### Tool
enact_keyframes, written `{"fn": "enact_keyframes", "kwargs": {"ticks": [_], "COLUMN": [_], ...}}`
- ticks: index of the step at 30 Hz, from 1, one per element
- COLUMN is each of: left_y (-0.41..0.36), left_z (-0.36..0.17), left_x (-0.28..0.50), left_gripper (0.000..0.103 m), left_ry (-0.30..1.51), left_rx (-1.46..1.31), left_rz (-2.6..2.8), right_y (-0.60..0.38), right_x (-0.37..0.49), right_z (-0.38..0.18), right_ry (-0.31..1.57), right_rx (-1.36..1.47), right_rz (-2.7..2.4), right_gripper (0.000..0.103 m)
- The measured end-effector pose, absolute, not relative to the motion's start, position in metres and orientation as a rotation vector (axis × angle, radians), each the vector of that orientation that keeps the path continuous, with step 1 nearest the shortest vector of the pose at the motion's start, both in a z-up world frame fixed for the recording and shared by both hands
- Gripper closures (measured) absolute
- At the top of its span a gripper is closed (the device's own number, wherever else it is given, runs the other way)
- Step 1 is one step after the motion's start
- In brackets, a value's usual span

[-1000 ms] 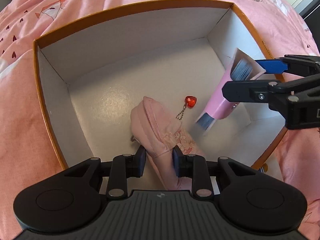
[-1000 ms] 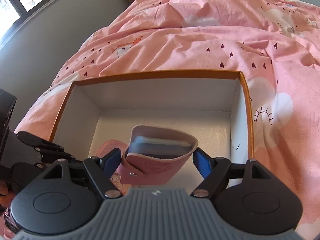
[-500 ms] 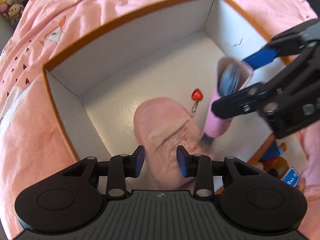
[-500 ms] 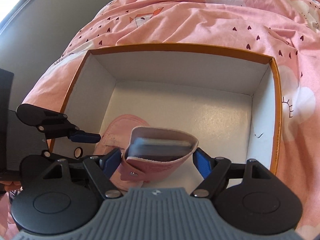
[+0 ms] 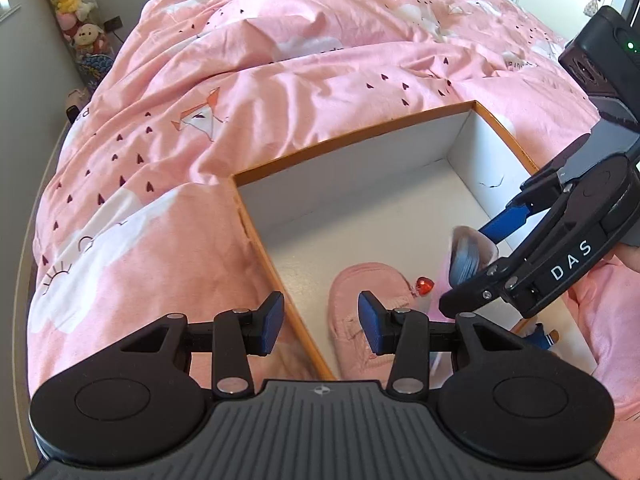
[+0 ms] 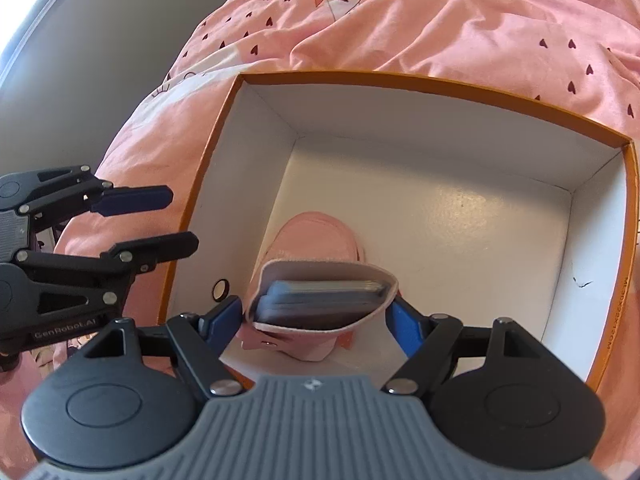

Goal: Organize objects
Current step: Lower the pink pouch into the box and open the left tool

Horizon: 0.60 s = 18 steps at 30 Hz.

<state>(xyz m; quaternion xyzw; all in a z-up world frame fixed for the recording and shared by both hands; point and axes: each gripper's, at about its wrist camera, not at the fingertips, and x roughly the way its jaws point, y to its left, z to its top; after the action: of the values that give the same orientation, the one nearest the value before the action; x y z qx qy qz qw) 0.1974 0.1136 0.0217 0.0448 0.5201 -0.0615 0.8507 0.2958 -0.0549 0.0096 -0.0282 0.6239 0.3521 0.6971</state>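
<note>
An orange-rimmed white box [image 5: 352, 148] [image 6: 440, 84] sits on the pink bed. A pink zip pouch [image 5: 360, 300] [image 6: 316, 228] with a red heart charm [image 5: 424, 285] lies on the box floor near its left wall. My left gripper [image 5: 322, 322] is open and empty, raised over the box's left rim; it also shows in the right wrist view [image 6: 176, 220]. My right gripper [image 6: 318, 320] is shut on a pink sleeve holding a grey device [image 6: 320, 300] [image 5: 466, 256], low inside the box above the pouch.
The pink heart-print duvet [image 5: 280, 80] surrounds the box. Plush toys [image 5: 76, 12] stand along the far left wall. A small blue and orange object [image 5: 542, 336] lies outside the box's near right edge. A round magnet clasp [image 6: 220, 291] marks the box's left wall.
My left gripper let go of the pink pouch, opened wide and pulled back up over the left rim. My right gripper carried the sleeve lower into the box, over the pouch.
</note>
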Motion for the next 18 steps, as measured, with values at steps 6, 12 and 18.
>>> {"fn": "enact_keyframes", "kwargs": {"ticks": [6, 12, 18], "left_y": [0.124, 0.128, 0.132], "left_z": [0.016, 0.006, 0.001], "left_x": [0.198, 0.202, 0.206], "left_gripper": [0.052, 0.052, 0.052], "left_ry": [1.112, 1.129, 1.133], "left_rx": [0.103, 0.085, 0.054], "left_rz": [-0.111, -0.119, -0.125], "right_y": [-0.030, -0.008, -0.007], "right_x": [0.311, 0.323, 0.316], "right_z": [-0.007, -0.047, -0.048], "right_ry": [1.452, 1.528, 1.509], "right_rx": [-0.056, -0.024, 0.001], "right_rz": [0.742, 0.673, 0.703], "right_gripper": [0.025, 0.042, 0.041]}}
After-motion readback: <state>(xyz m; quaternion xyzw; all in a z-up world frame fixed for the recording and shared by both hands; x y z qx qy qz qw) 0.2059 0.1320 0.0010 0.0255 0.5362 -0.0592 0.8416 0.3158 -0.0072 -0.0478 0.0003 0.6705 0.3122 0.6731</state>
